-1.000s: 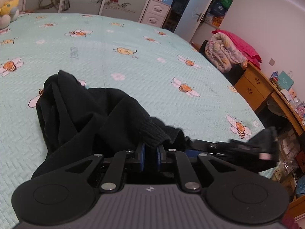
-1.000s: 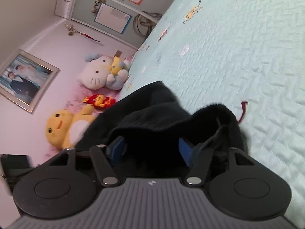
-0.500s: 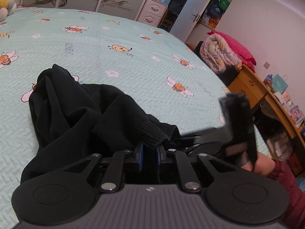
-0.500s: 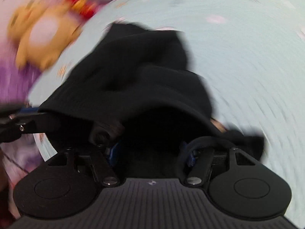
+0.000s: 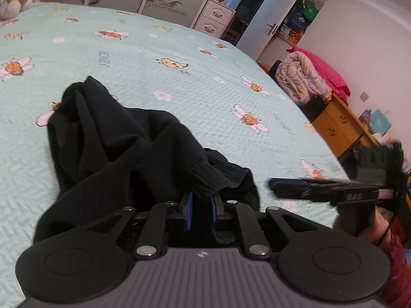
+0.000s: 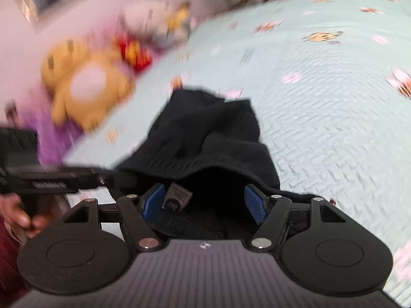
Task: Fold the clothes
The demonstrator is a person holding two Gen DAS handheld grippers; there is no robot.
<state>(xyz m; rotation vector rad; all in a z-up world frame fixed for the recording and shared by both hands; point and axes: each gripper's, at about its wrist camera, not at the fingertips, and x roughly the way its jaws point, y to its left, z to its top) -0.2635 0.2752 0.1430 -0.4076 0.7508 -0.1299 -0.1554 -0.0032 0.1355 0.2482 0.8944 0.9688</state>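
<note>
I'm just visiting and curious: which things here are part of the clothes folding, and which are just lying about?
Part of the job:
black garment
left gripper
right gripper
bedspread

Just lying about:
yellow plush toy
pile of bedding
wooden cabinet

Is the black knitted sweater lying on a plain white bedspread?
No, the black knitted sweater lies on a mint-green quilted bedspread printed with bees and flowers.

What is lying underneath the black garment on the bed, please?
The black garment rests on the mint bee-print bedspread, partly covering one bee print at its far edge. Whatever else lies beneath its bunched folds is hidden.
</note>
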